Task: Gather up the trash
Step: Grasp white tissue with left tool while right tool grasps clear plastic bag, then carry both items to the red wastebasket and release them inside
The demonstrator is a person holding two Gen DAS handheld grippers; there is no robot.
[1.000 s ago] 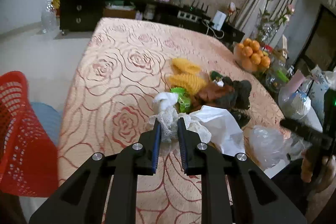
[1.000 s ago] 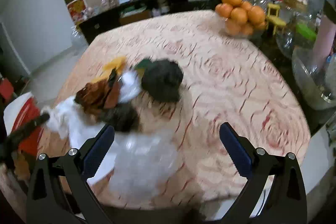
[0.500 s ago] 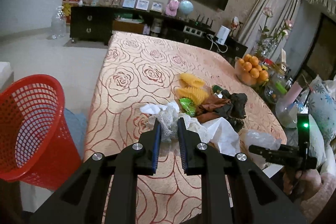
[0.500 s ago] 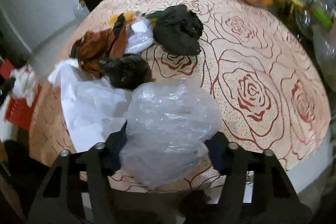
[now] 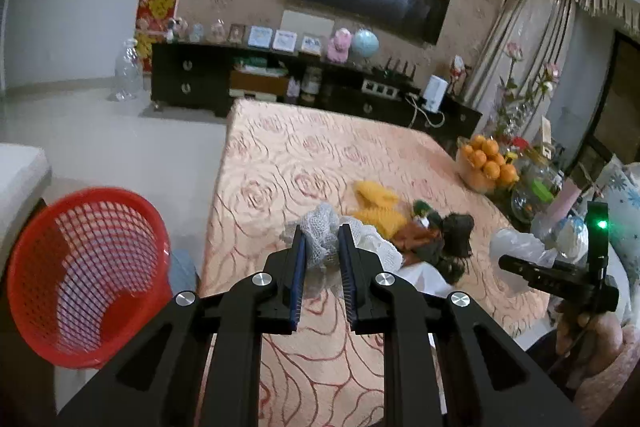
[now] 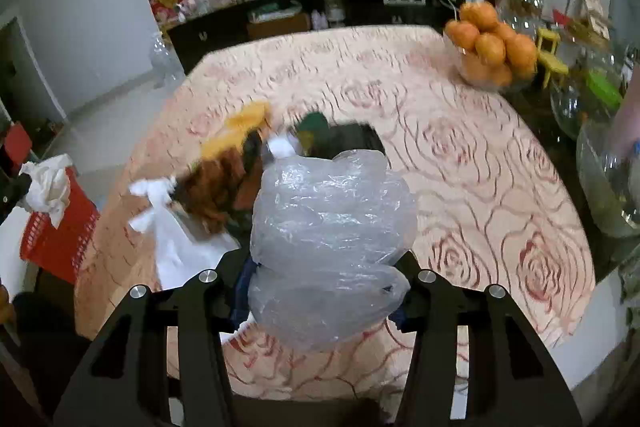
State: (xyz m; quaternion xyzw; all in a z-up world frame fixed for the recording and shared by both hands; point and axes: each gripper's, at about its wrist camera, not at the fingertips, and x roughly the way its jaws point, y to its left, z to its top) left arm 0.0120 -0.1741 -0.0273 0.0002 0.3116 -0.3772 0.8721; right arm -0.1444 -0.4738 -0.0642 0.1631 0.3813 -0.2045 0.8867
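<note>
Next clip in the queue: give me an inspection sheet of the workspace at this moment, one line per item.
Surface: table under a peach rose-pattern cloth, far half bare.
Job's things: red mesh basket on the floor beside the table; white netting wad; crumpled clear plastic bag.
Clutter: yellow, brown and dark scraps plus white paper piled mid-table; bowl of oranges at the far right edge.
Grippers: left hand-held gripper shut on the netting wad, raised off the cloth; right hand-held gripper has just been closing, pads now pressing the plastic bag.
Cables: white cord hanging at the sideboard.
Surroundings: wall television, dark sideboard with framed pictures, curtains.
</note>
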